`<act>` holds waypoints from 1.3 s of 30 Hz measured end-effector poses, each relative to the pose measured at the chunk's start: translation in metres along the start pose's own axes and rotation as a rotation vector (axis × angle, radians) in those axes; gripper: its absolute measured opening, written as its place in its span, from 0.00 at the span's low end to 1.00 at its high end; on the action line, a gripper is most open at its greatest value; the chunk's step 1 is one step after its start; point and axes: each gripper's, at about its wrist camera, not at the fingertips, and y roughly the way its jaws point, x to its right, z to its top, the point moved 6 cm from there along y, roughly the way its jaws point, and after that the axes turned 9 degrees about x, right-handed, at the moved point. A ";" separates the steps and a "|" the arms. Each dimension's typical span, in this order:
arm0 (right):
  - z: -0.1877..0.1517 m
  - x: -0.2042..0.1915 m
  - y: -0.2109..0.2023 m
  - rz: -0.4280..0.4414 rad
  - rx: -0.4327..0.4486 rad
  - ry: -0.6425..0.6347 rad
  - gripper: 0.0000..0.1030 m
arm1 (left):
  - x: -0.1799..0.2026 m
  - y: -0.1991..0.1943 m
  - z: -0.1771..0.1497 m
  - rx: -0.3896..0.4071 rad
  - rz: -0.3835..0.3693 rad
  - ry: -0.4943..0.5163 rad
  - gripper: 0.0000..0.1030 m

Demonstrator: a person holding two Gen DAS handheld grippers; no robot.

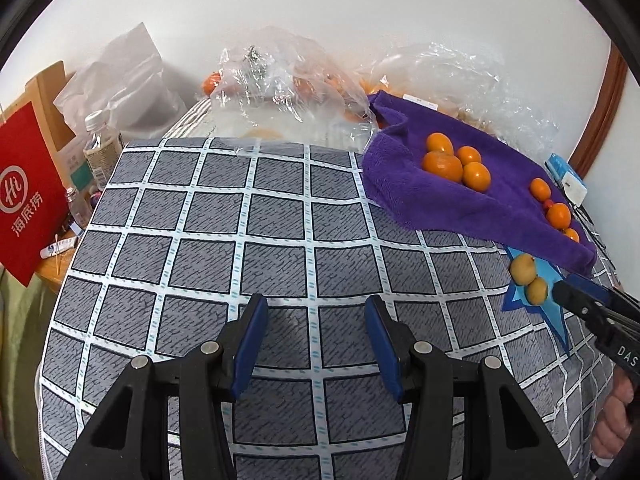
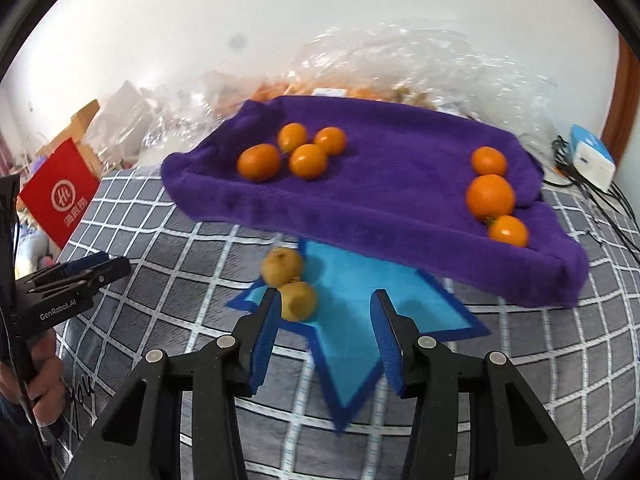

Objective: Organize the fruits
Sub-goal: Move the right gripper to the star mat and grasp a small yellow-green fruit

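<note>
Both tongs are held apart and empty. The right tongs (image 2: 324, 320) are poised just beside two yellow fruits (image 2: 290, 284) laid on a blue mat (image 2: 360, 280), likely sorted by colour. Farther off, oranges (image 2: 294, 152) are grouped on a purple towel (image 2: 380, 200). The left tongs (image 1: 316, 328) hover over bare checked bedding (image 1: 240, 220).

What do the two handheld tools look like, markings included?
Both match: black plastic bodies, silver pivot bolts, blue ribbed pads. Left tool, seen from the right camera, reads "GenRobot.AI". Right tool, seen from the left camera, shows "DAS".
</note>
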 end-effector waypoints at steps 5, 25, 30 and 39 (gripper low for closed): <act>-0.004 -0.008 0.012 0.000 -0.022 -0.003 0.44 | 0.002 -0.001 -0.001 0.004 0.007 0.023 0.47; -0.003 0.042 -0.020 -0.085 0.027 0.007 0.25 | 0.002 -0.004 -0.002 0.003 -0.021 -0.003 0.49; -0.017 0.086 -0.025 -0.111 0.016 0.098 0.25 | 0.009 -0.008 -0.004 -0.035 -0.028 -0.006 0.49; -0.034 0.132 -0.028 -0.164 0.011 0.140 0.26 | 0.096 -0.008 0.007 -0.069 -0.229 0.037 0.48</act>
